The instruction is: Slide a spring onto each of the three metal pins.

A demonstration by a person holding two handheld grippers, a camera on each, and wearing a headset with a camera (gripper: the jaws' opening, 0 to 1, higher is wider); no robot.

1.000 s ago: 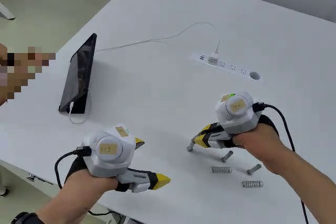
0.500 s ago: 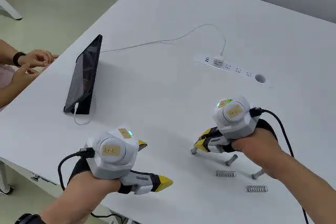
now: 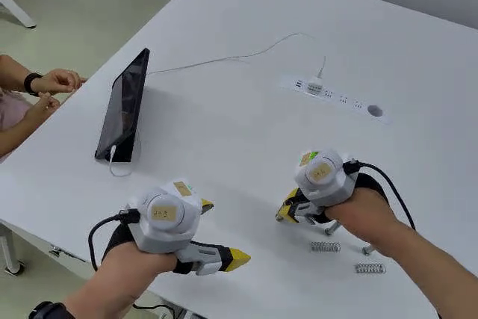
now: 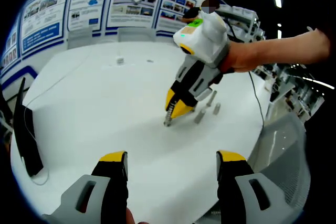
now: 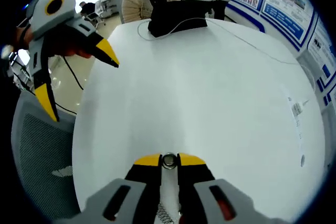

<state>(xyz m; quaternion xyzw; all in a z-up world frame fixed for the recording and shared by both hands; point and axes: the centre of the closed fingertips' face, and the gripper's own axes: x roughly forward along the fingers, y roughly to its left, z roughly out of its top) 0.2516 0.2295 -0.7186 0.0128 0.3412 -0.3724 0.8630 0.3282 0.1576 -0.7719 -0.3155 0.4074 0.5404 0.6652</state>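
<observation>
Right gripper view: round-headed grey pin (image 5: 168, 160), end-on

No legible text anywhere. Tan sticker (image 3: 162, 213) on top of the left hand-held gripper (image 3: 222, 231): dark handwritten marks, too small to read. Second sticker (image 3: 180, 188) just beside it, same. Tan label (image 3: 320, 172) on top of the right hand-held gripper (image 3: 286, 209): marks, unreadable. Left gripper view: blue-and-white wall posters (image 4: 89, 4) with headings, pictures and lines of print, all blurred. Right gripper view: blue-bordered boards (image 5: 294, 11) on the wall, print illegible. Power strip (image 3: 334, 98) on the bench (image 3: 224, 125): tiny markings by the sockets, can't make out.
</observation>
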